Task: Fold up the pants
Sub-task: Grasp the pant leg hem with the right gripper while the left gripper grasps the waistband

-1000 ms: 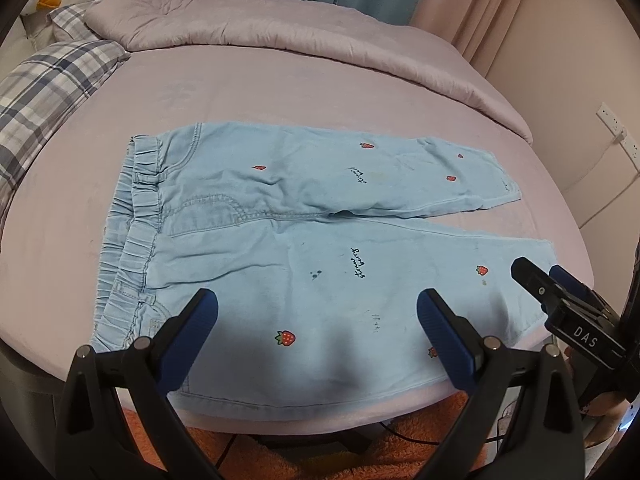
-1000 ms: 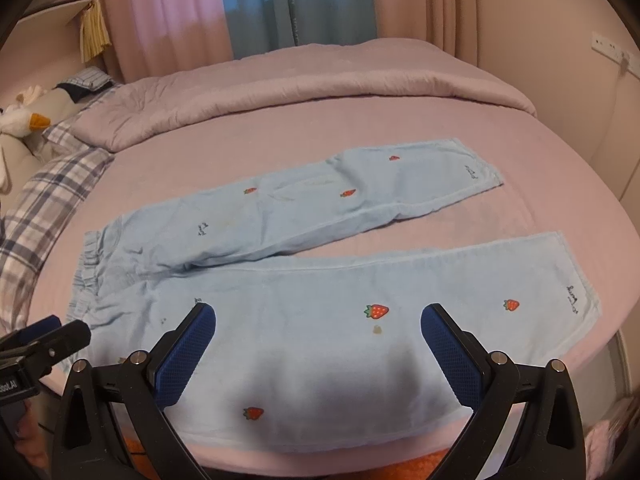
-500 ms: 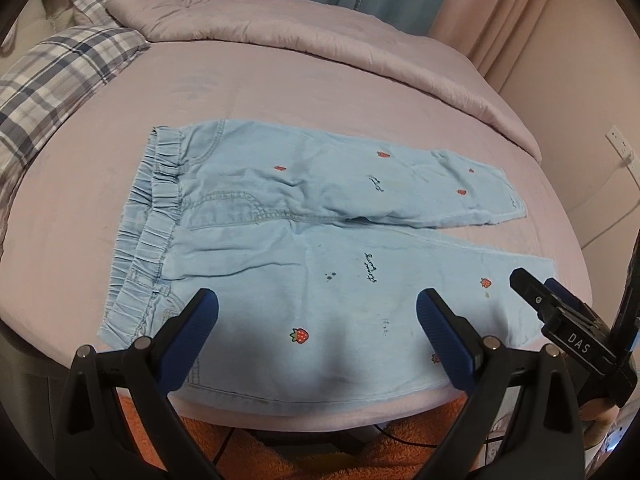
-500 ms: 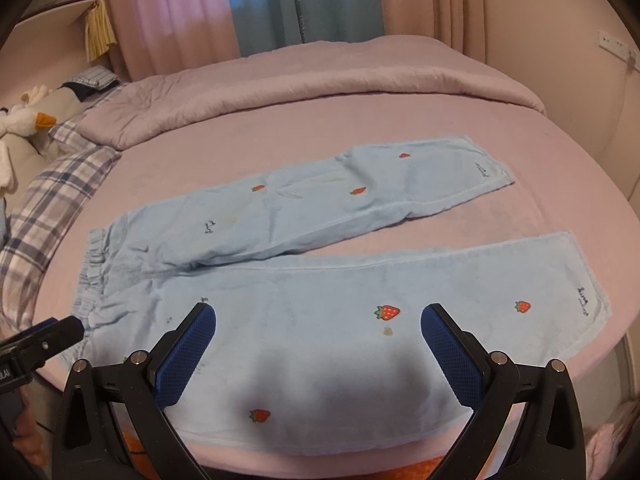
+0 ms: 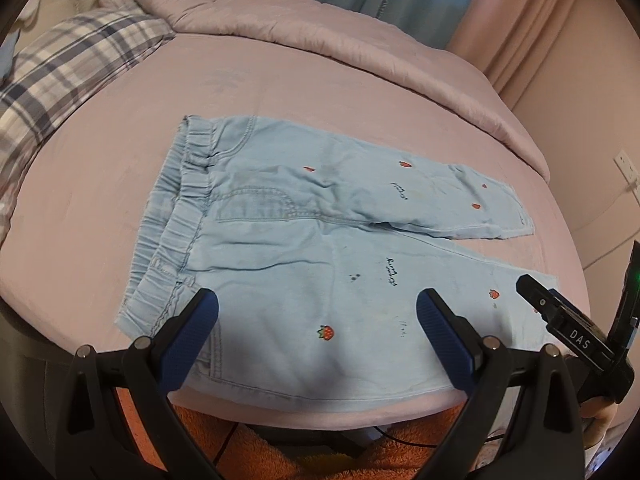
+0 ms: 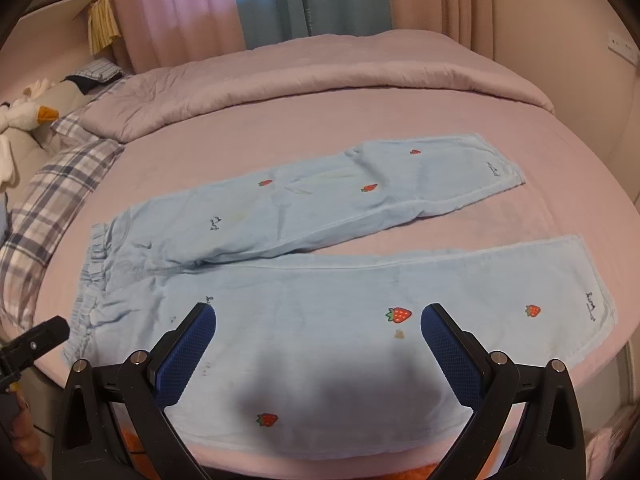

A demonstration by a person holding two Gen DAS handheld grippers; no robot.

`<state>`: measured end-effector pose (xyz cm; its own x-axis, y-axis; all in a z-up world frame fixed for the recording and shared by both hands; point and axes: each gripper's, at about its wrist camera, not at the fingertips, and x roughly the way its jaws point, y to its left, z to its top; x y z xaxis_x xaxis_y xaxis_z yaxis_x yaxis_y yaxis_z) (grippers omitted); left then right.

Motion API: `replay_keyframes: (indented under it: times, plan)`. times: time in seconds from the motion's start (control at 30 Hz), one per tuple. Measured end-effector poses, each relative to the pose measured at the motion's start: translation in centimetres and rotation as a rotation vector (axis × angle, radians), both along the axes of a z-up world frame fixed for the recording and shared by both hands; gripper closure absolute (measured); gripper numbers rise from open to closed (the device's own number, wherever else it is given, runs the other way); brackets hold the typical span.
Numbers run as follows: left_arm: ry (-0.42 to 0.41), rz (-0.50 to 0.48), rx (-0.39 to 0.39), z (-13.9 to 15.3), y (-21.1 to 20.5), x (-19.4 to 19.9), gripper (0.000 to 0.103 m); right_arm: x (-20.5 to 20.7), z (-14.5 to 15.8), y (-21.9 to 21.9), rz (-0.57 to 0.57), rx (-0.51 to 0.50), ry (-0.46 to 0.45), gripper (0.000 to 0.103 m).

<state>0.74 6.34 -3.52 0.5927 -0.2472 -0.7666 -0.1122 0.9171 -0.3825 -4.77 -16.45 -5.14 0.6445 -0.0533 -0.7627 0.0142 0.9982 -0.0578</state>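
Note:
Light blue pants [image 5: 280, 248] with small strawberry prints lie flat on a pink bed, elastic waistband at the left, both legs stretched to the right and spread apart. In the right wrist view the pants [image 6: 320, 280] fill the near half of the bed. My left gripper [image 5: 316, 320] hovers open over the near leg, close to the hip and the bed's front edge. My right gripper [image 6: 318, 334] hovers open over the near leg's middle. Neither holds cloth. The right gripper's black tip [image 5: 560, 316] shows at the left view's right edge.
A folded pink quilt [image 5: 360, 40] runs across the far side of the bed. A plaid pillow [image 5: 60, 80] lies far left, with a plush duck [image 6: 24, 116] beyond it. Curtains [image 6: 280, 0] hang behind. An orange rug [image 5: 280, 452] lies below the bed's front edge.
Both views have shifted slightly: the left gripper has lifted and pulled left, so the waistband sits nearer the frame's middle. The pants have not moved. Both grippers stay open.

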Motion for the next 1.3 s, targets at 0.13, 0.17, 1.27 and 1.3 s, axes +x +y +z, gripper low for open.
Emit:
replay_keyframes:
  times: [0.13,0.17,1.27,1.3]
  plan:
    - [0.000,0.007,0.004,-0.1,0.5,-0.2,0.006,0.2,-0.1,-0.4,-0.014,0.018,0.008,0.000]
    - [-0.001,0.010,0.006,-0.1,0.7,-0.2,0.006,0.2,-0.1,-0.4,-0.018,0.022,0.010,0.000]
    - [0.172,0.396,-0.274,-10.7,14.9,-3.2,0.037,-3.8,-1.2,-29.1,-0.820,0.125,-0.015,0.019]
    - [0.167,0.396,-0.311,-10.7,14.7,-3.2,0.048,-4.2,-1.4,-29.8,-0.829,0.149,-0.016,0.020]
